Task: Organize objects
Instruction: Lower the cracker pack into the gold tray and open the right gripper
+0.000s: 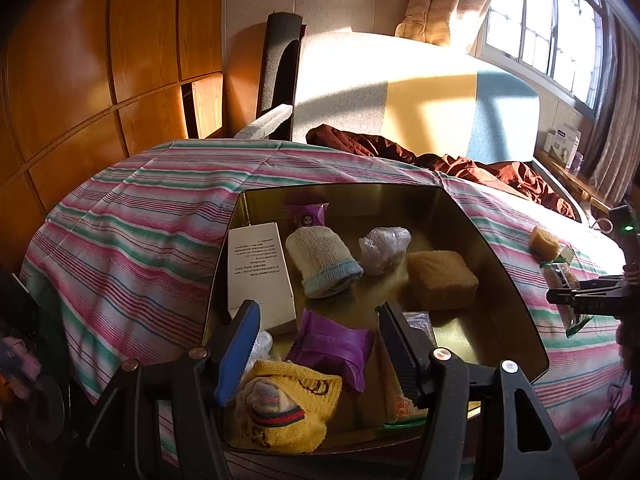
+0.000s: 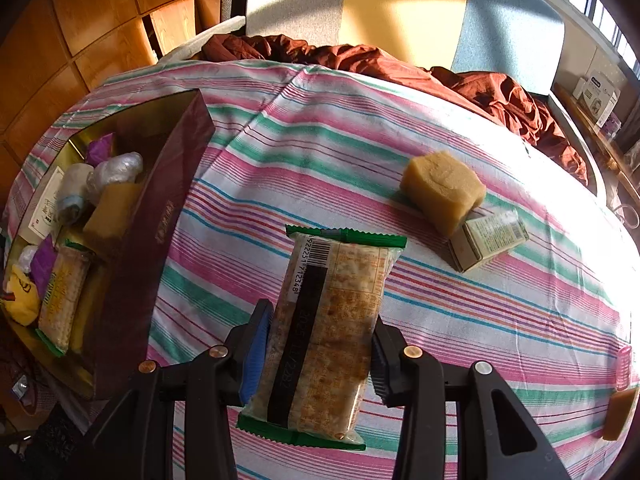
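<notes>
A gold-lined tin box [image 1: 516, 280] with dark maroon outer walls sits on the striped bedsheet [image 1: 132, 236] of the bed. From the left wrist view it holds one white carton [image 1: 258, 272] with small print too fine to read, one rolled cream sock [image 1: 322, 264] with a blue cuff, one crumpled clear plastic bag [image 1: 384, 246], one tan sponge block [image 1: 442, 280], two purple snack packets [image 1: 330, 350], one by the far wall and one near the front, one yellow sock [image 1: 288, 408] with a red and green band, and one green-edged cracker pack [image 1: 400, 404] lying flat at the front right. The left tool [image 1: 318, 346] hovers over the front of the box with its fingers spread, holding nothing.

The right tool [image 2: 320, 354] pinches a second cracker pack [image 2: 332, 320], the same green-edged kind, above the sheet to the right of the box. Its clear wrapper shows a barcode with digits partly readable as 92225 and 12348, and faint stamped numbers along a black stripe.

Outside the box, on the sheet, lie one yellowish soap-like block [image 2: 442, 190] touching one small green-printed carton [image 2: 486, 240]; its text is illegible. A brown duvet [image 2: 496, 92] is bunched at the head of the bed.
</notes>
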A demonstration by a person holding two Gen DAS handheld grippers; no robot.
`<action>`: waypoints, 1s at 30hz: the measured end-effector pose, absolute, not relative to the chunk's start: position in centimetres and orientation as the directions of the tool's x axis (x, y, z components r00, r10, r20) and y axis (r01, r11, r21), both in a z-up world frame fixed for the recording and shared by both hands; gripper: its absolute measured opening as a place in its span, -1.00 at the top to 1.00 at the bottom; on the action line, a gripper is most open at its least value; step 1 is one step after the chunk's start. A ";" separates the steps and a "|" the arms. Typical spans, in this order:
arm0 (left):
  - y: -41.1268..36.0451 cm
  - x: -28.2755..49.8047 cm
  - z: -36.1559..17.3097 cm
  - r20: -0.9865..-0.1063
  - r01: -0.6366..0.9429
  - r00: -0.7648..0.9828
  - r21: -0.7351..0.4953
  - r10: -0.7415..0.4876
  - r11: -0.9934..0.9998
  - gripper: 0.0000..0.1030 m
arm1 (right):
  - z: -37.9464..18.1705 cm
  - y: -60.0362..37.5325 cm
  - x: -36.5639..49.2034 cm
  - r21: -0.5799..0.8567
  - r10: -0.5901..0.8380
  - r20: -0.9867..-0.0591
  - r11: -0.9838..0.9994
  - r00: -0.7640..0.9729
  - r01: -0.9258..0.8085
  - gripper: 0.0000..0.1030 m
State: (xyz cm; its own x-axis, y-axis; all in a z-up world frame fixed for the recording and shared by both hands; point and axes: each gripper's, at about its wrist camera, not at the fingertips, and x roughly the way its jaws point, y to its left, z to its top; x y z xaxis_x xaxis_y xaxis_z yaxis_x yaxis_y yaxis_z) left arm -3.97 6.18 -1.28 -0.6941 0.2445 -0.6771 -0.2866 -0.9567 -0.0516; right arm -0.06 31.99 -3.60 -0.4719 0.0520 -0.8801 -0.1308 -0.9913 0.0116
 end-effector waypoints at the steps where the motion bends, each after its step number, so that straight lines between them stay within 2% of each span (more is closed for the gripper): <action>1: 6.0 -4.0 -1.3 -0.677 -0.282 -0.695 -0.055 0.244 -0.958 -0.23 | -2.7 31.2 -0.4 0.025 0.037 -0.868 -0.993 -0.495 -0.116 0.16; 8: 4.7 -4.0 -1.5 -0.674 -0.269 -0.694 -0.082 0.252 -0.960 -0.26 | 0.8 23.1 -3.5 0.058 -0.080 -0.813 -0.997 -0.577 0.056 0.15; 14: 3.6 -3.7 -1.4 -0.666 -0.258 -0.702 -0.090 0.251 -0.962 -0.27 | -0.6 16.8 -7.3 0.080 -0.146 -0.827 -0.986 -0.543 0.144 0.16; 21: 2.3 -3.6 -2.1 -0.680 -0.233 -0.692 -0.107 0.242 -0.967 -0.27 | -3.5 13.4 -10.5 0.152 -0.212 -0.858 -0.975 -0.469 0.162 0.13; 23: 2.1 -3.6 -2.4 -0.684 -0.228 -0.689 -0.110 0.240 -0.967 -0.27 | -3.9 13.4 -10.6 0.169 -0.220 -0.861 -0.974 -0.458 0.150 0.04; 30: 1.8 -3.7 -2.7 -0.689 -0.219 -0.685 -0.114 0.236 -0.969 -0.27 | -2.6 15.0 -8.9 0.187 -0.228 -0.839 -0.973 -0.494 0.131 -0.02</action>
